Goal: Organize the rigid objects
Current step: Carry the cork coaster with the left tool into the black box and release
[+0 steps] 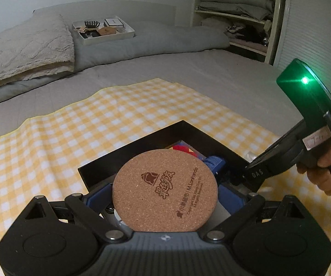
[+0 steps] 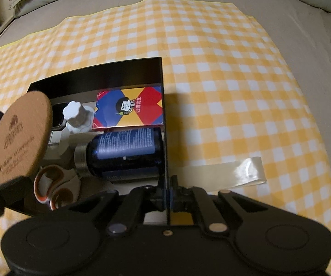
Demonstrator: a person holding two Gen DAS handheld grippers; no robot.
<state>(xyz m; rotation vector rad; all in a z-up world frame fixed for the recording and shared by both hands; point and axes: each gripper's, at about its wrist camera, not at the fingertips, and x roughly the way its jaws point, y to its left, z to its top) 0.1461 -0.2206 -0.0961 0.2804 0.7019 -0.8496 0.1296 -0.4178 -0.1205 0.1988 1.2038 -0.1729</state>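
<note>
Box: bottle, card pack, scissors already inside.
Left claw: I'm gripping coaster over box, unplaced.
Right claw: I'm pinching box wall.

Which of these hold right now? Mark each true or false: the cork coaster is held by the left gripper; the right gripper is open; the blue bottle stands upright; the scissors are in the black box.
1. The left gripper holds the round cork coaster. True.
2. The right gripper is open. False: it is shut on the wall of the black box.
3. The dark blue bottle stands upright. False: it lies on its side.
4. The orange-handled scissors are in the black box. True.
</note>
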